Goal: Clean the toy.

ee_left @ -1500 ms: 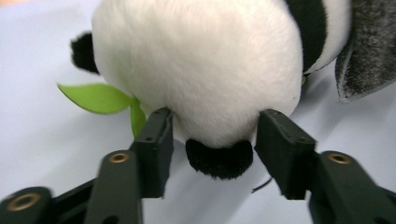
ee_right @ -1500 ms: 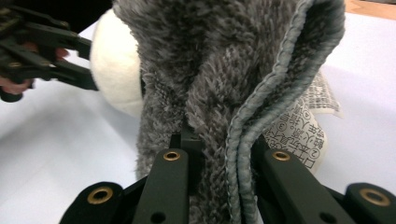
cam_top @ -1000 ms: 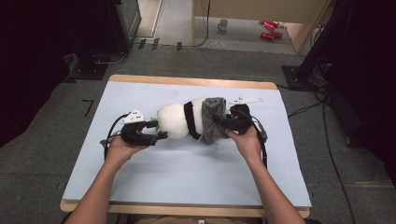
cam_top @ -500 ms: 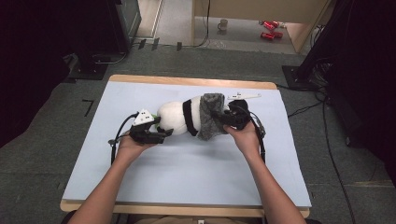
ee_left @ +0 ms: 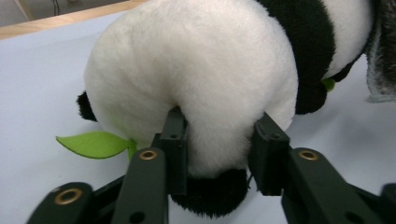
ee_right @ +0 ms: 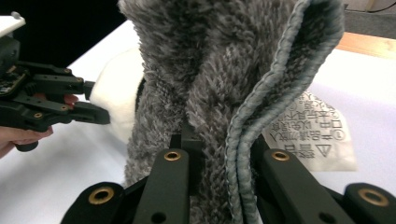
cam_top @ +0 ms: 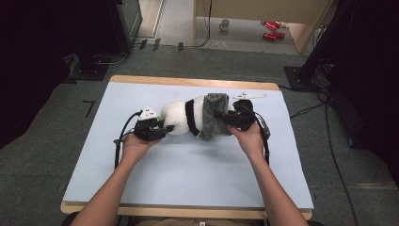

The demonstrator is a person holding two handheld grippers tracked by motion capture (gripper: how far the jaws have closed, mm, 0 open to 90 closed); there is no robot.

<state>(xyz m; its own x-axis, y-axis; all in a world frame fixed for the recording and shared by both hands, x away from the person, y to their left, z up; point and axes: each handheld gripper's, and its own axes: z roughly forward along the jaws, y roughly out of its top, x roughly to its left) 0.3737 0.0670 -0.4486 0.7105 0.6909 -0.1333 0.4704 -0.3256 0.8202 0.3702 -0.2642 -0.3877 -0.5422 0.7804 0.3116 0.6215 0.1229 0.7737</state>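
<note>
Plush panda (cam_top: 181, 117): I see it lying on its side in the middle of the table (cam_top: 188, 174), its round white end to the left and its black band across the body

Grey cloth (cam_top: 214, 115): draped over the panda's right end, fuzzy, with a stitched hem; a white care label (ee_right: 310, 133) hangs off it on the right gripper view

Left gripper (cam_top: 160, 129): I have it at the panda's left end; its jaws have just been closing and now pinch a fold of white fur between them, the pads pressing in on both sides

Green leaf (ee_left: 93, 143): felt, sticking out from under the panda just left of my left jaws

Right gripper (cam_top: 230, 117): clamped on the grey cloth, the hem bunched between its jaws

Hands: each wrapped round its gripper, forearms coming in from the near edge
</note>
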